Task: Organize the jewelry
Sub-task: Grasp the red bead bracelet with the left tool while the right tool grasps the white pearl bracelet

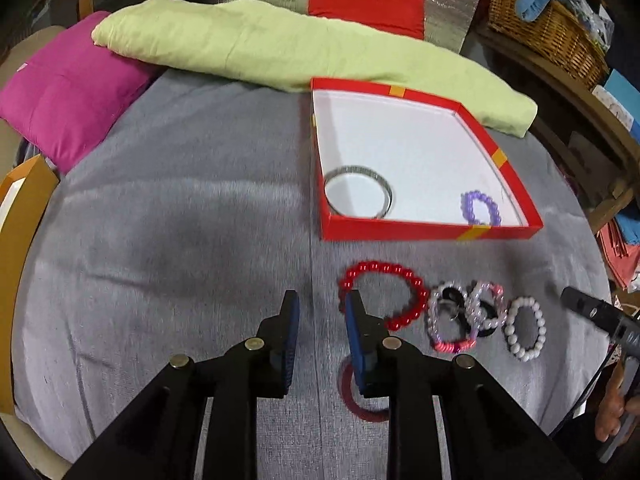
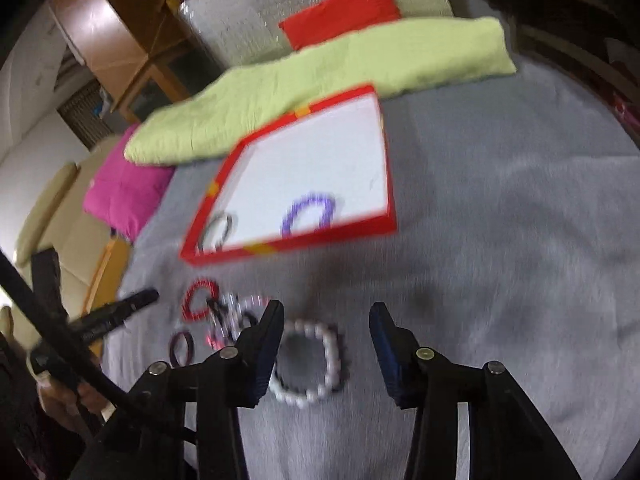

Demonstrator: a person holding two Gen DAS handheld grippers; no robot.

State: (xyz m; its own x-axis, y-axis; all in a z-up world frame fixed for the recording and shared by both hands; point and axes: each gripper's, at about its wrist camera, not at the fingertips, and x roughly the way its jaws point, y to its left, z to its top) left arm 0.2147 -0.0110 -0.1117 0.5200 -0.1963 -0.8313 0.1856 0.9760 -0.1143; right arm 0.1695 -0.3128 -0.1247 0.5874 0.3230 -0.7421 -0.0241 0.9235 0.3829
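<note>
A red box with a white floor (image 1: 424,231) (image 2: 296,242) lies on the grey cloth and holds a silver bangle (image 1: 358,194) (image 2: 218,228) and a purple bead bracelet (image 1: 480,208) (image 2: 308,216). In front of it lie a red bead bracelet (image 1: 384,296) (image 2: 200,300), a tangle of clear, pink and black bracelets (image 1: 464,316) (image 2: 236,316), a white bead bracelet (image 1: 524,328) (image 2: 312,360) and a dark red ring (image 1: 360,396) (image 2: 180,348). My left gripper (image 1: 322,312) is open beside the red bracelet. My right gripper (image 2: 326,320) is open over the white bracelet.
A green folded cloth (image 1: 280,44), a magenta cushion (image 1: 68,96) and a red cushion (image 1: 366,6) lie at the back. A wicker basket (image 1: 548,28) stands on a shelf at the right. A wooden frame (image 1: 16,264) borders the left edge.
</note>
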